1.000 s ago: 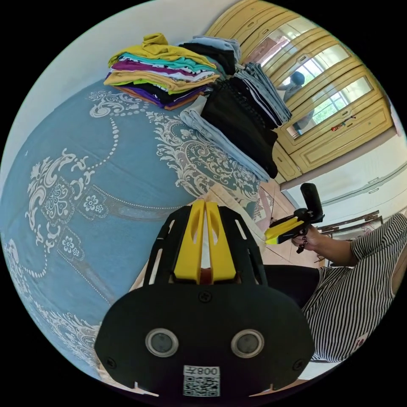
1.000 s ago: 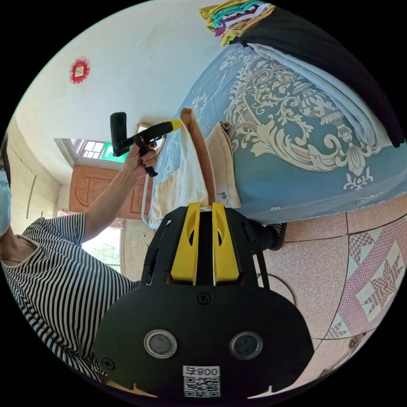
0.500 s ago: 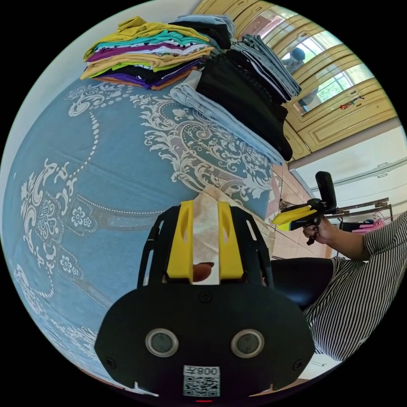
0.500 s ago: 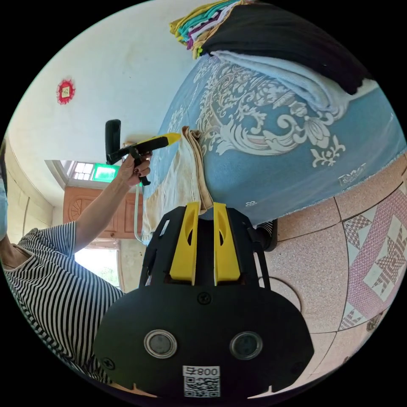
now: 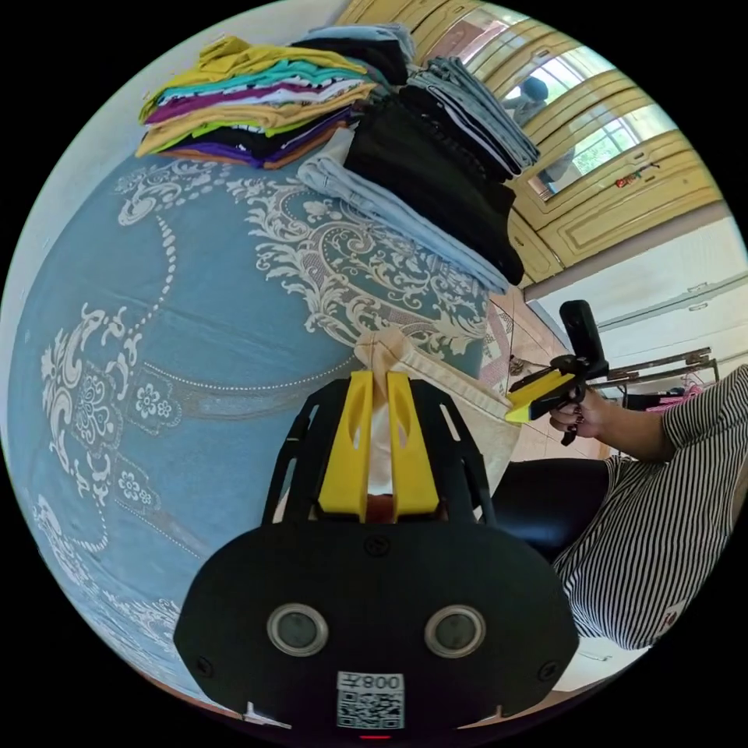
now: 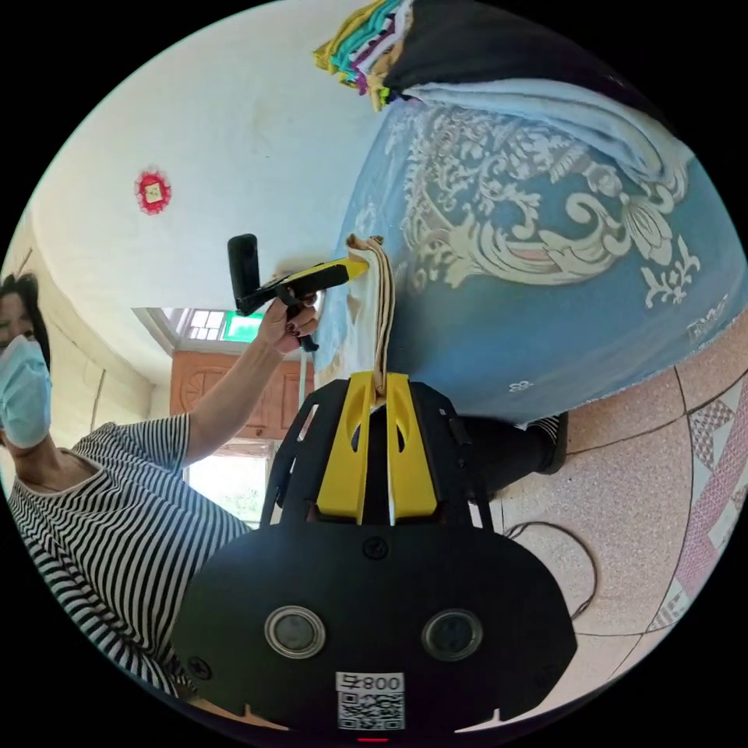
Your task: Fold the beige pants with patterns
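Left hand-held gripper [image 5: 378, 379] reclosed on beige pants [image 5: 436, 382] — right [image 6: 378, 382] clamps them; folded stacks [image 5: 327, 117] behind.

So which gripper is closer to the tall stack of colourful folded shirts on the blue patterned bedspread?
Left. The left gripper sits over the bedspread, facing the stack of colourful folded shirts; the right gripper hangs off its edge.

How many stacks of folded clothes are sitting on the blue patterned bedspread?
2, side by side on the blue patterned bedspread: a stack of colourful folded shirts nearer the white wall, and a stack of black, grey and light-blue folded trousers nearer the yellow wardrobe. More may be hidden behind.
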A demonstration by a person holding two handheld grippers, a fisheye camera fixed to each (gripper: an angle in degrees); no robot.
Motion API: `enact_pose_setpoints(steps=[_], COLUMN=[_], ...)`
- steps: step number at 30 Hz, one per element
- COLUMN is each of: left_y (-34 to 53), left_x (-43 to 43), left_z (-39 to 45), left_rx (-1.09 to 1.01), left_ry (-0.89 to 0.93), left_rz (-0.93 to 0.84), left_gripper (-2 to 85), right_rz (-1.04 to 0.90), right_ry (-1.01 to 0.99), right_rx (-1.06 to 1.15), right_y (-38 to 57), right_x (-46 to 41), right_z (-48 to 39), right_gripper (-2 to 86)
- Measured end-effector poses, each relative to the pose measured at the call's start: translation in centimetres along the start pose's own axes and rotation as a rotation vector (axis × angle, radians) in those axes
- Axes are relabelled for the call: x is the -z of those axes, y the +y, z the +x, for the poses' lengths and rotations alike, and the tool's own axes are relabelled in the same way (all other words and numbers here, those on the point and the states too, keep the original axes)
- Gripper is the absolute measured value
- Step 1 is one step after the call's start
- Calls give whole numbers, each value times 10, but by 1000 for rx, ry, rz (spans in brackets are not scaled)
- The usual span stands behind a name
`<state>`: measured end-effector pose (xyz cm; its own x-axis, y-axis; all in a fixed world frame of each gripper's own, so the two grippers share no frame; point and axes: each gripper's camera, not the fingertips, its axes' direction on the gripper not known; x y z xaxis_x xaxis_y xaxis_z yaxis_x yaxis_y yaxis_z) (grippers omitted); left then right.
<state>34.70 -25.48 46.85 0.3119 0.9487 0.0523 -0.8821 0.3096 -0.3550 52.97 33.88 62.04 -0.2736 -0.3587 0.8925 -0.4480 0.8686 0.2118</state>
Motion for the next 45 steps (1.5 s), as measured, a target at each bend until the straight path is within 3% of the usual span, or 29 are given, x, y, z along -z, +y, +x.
enact_pose_setpoints(steps=[4,7,13,26,37,45], left_y=[-3,-7,-3,17,32,65], left_x=[-7,-32,-28,-15,-36,-14], left_z=[2,-1,6,23,29,43], left_rx=[15,46,52,41,62,71], left_ry=[-43,-46,-66,-101,-168,-164], left_rz=[-2,-64,-13,44,-6,124], left_gripper=[35,54,63,25,44,28], right_rz=[-8,-45,-16,53,-8,21], right_ry=[68,105,114,-36,131,153], right_rx=[61,-27,-77,-171,-135,-106], right_y=[-10,-18,-10,-30,-66,-79], right_x=[5,-4,6,-8,-40,-61], right_z=[-9,22,42,87,131,164], right_gripper=[31,31,43,32,17,5])
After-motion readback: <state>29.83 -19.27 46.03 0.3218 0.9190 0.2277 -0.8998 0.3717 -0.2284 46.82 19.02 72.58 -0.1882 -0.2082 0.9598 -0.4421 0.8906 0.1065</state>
